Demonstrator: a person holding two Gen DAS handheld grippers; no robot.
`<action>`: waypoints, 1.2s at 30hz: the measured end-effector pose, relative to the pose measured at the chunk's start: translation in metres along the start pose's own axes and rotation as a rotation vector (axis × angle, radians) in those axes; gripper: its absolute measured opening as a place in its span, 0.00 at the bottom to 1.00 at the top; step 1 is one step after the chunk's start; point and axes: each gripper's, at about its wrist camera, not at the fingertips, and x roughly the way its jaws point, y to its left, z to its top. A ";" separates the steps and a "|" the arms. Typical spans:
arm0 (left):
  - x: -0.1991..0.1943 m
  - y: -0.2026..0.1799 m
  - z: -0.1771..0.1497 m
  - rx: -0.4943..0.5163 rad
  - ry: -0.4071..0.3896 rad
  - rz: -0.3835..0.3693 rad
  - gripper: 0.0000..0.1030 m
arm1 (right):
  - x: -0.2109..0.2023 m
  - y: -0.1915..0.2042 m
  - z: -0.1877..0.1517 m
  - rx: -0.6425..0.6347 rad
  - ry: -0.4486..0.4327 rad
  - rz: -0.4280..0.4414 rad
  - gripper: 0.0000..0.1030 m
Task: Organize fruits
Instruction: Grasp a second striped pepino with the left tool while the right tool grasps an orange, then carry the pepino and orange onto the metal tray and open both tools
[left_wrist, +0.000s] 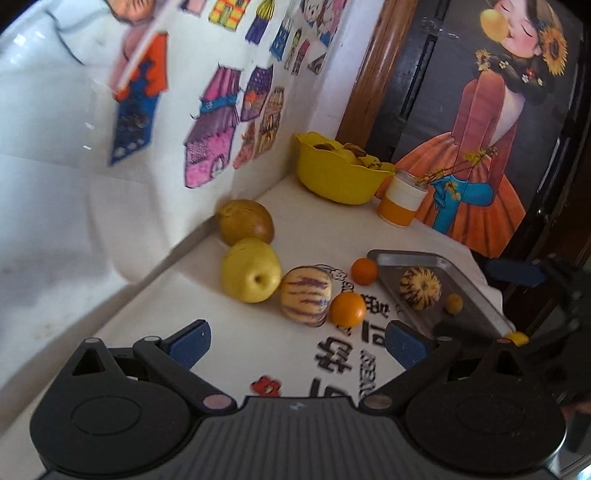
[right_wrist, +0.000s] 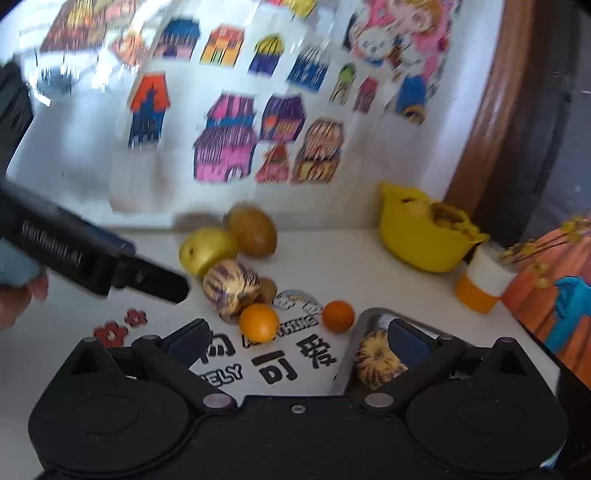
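Note:
On the white cloth lie a brown fruit (left_wrist: 246, 221), a yellow apple (left_wrist: 251, 270), a striped melon (left_wrist: 305, 295) and two oranges (left_wrist: 347, 308) (left_wrist: 364, 271). A metal tray (left_wrist: 469, 314) at the right holds a second striped melon (left_wrist: 421, 288) and a small yellow fruit (left_wrist: 454, 303). My left gripper (left_wrist: 295, 345) is open and empty, short of the striped melon and near orange. My right gripper (right_wrist: 295, 341) is open and empty; its right finger (right_wrist: 408, 341) overlaps the tray's melon (right_wrist: 376, 360). The near orange (right_wrist: 258, 322) lies just ahead of it.
A yellow bowl (left_wrist: 340, 177) with fruit and an orange-and-white jar (left_wrist: 400, 201) stand at the back by a painted picture (left_wrist: 480, 147). A wall with drawings rises on the left. The table edge runs right of the tray. The left gripper's body (right_wrist: 92, 266) shows in the right wrist view.

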 end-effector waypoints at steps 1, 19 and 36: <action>0.005 0.000 0.002 -0.015 0.006 -0.009 0.99 | 0.005 0.000 -0.001 -0.008 0.007 0.011 0.95; 0.074 0.003 0.013 -0.146 0.075 -0.015 0.81 | 0.064 -0.006 -0.006 0.056 0.077 0.143 0.63; 0.086 0.003 0.016 -0.163 0.046 0.013 0.59 | 0.082 -0.008 -0.005 0.118 0.102 0.204 0.45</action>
